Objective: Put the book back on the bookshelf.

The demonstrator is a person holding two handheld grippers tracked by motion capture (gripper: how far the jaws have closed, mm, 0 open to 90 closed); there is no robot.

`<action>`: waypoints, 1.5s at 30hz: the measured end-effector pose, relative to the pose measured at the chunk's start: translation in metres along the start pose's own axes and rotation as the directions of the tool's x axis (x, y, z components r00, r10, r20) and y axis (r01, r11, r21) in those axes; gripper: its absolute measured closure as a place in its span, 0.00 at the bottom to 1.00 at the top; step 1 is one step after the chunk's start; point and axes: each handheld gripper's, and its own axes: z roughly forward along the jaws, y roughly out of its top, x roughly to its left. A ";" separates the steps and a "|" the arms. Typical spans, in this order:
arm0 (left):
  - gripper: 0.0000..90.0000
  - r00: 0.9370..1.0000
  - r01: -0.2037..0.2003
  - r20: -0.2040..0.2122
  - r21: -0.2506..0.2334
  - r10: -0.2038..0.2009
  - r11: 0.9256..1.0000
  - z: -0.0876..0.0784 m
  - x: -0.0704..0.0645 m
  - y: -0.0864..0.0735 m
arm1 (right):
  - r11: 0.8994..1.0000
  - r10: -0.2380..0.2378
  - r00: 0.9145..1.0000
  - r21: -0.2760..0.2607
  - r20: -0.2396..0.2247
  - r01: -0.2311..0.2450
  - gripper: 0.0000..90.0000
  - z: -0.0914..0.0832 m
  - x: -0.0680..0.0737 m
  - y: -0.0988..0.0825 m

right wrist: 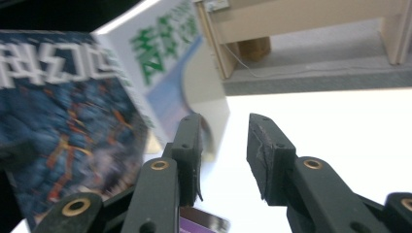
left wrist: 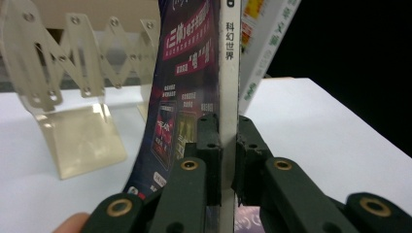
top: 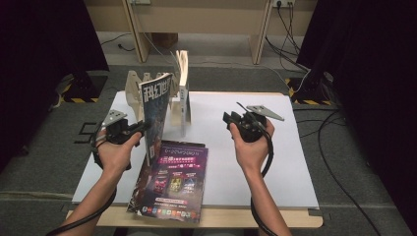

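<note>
Magazine (top: pixel 156 110) held upright at the table's (top: pixel 295 162) left, spine clamped in the left gripper (left wrist: pixel 228 145), beside the clear folding rack (left wrist: pixel 73 97), right gripper (right wrist: pixel 223 155) half open and empty, second magazine (top: pixel 172 182) flat below.

The white rectangular table (top: pixel 246 162) glares under overhead light while dark curtains around it swallow detail. In the right gripper view, the dark blue upright magazine (right wrist: pixel 63 131) beside the table smears with blur.

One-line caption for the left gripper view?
Left gripper clamps an upright magazine by its spine beside a clear folding rack on the white table.
</note>
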 end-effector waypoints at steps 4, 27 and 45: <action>0.92 1.000 0.010 -0.017 -0.029 -0.010 1.000 -0.003 0.007 0.004 | 1.000 0.011 0.999 0.019 0.047 -0.012 0.74 -0.006 -0.017 -0.013; 0.92 0.997 -0.015 -0.076 -0.094 0.008 0.995 0.006 0.019 0.032 | 0.982 0.133 0.978 0.113 0.163 -0.153 0.74 -0.022 -0.083 -0.100; 0.92 0.992 -0.038 -0.123 -0.113 0.023 0.993 0.022 0.029 0.041 | 0.980 0.133 0.978 0.127 0.163 -0.154 0.74 -0.021 -0.086 -0.105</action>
